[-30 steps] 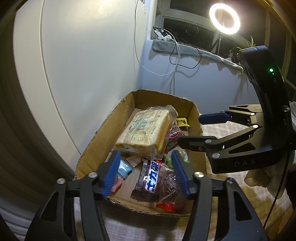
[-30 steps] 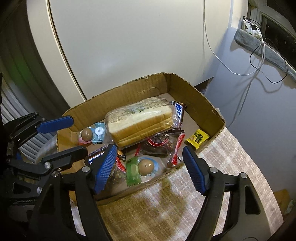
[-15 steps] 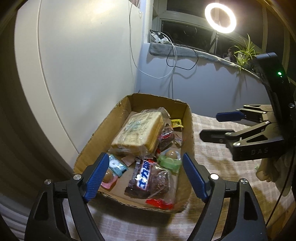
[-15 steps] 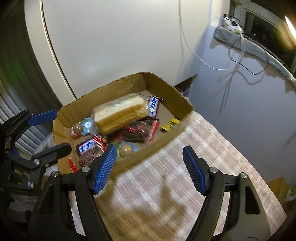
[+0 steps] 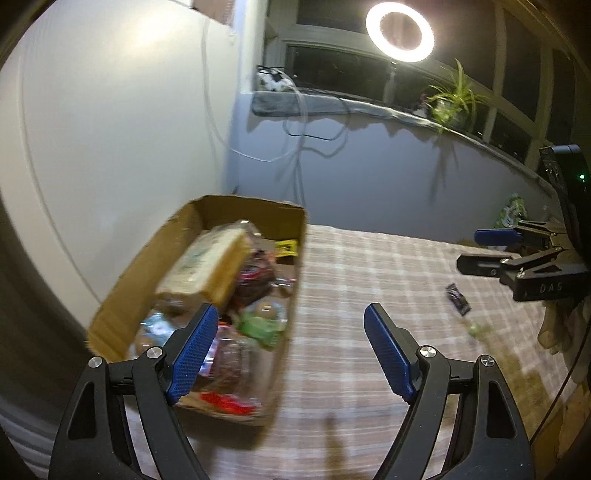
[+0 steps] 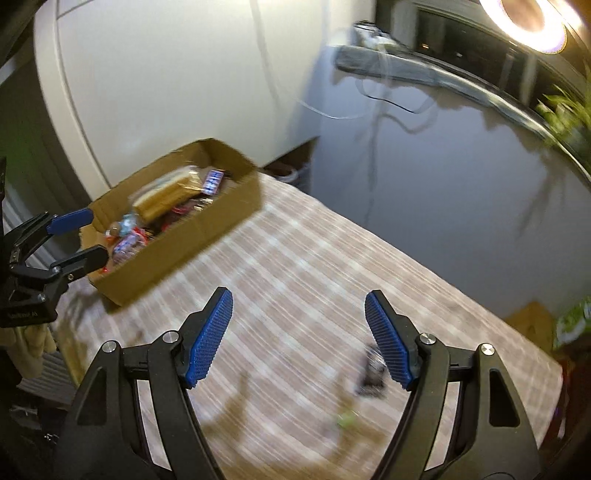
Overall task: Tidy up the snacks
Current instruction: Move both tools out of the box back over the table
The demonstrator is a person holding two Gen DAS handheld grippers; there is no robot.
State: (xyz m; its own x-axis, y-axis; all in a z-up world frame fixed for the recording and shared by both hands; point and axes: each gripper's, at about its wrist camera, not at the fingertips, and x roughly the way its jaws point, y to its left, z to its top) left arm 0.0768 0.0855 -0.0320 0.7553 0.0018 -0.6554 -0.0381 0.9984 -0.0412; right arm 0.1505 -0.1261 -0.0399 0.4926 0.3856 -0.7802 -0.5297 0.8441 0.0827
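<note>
We count one cardboard box [image 5: 255, 210] at the far left of the checked cloth [image 5: 369, 280], crammed with snacks: one loaf of sliced bread [image 5: 210, 266], one green-wrapped egg [image 5: 264, 317], a red packet [image 5: 225, 398], others too blurred to number. Out on the cloth lie two strays, one dark wrapper [image 5: 458, 299] and one small green sweet [image 5: 476, 326] just beside it. Our left gripper [image 5: 288, 350] tilts downward at the box's near right corner; its jaws have just been opening and stand wide, nothing between them. Our right gripper [image 6: 299, 336] slants down over bare cloth, jaws spread and empty, the wrapper near its right finger. One ring light [image 5: 399, 31] glows above a windowsill plant [image 5: 454, 99].
</note>
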